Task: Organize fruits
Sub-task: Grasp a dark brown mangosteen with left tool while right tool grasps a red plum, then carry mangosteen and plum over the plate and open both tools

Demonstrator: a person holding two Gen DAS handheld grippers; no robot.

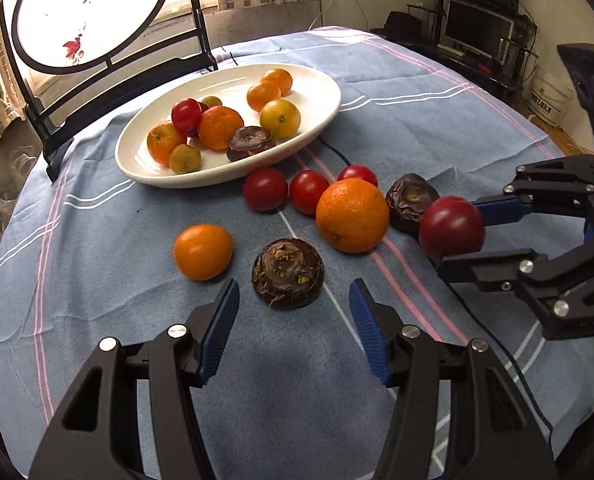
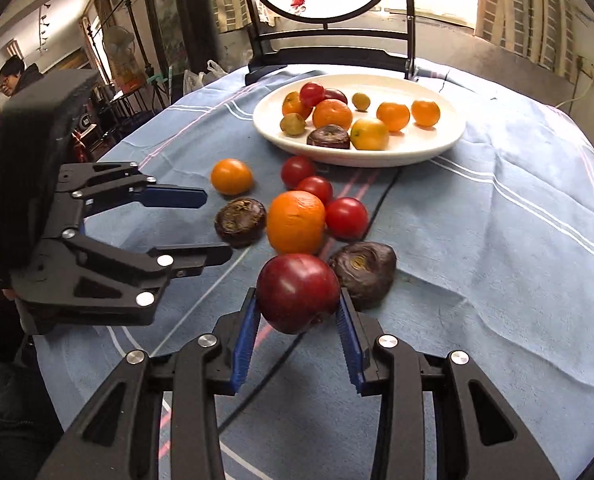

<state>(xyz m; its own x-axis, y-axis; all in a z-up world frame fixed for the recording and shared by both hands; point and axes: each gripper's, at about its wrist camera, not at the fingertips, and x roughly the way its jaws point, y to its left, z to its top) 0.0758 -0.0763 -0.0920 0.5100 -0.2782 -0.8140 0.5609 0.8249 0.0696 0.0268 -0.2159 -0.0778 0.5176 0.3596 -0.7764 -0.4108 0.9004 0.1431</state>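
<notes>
Your right hand-held gripper point(image 2: 297, 312) clamps a glossy dark-red plum point(image 2: 298, 292), hiding its underside. Your left hand-held gripper point(image 1: 295, 300) gapes empty, near a brown water chestnut point(image 1: 287, 272).

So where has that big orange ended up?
The big orange sits on the blue tablecloth, outside the white plate. In the left wrist view it is mid-table, with red tomatoes just behind and a dark brown fruit to its right.
</notes>
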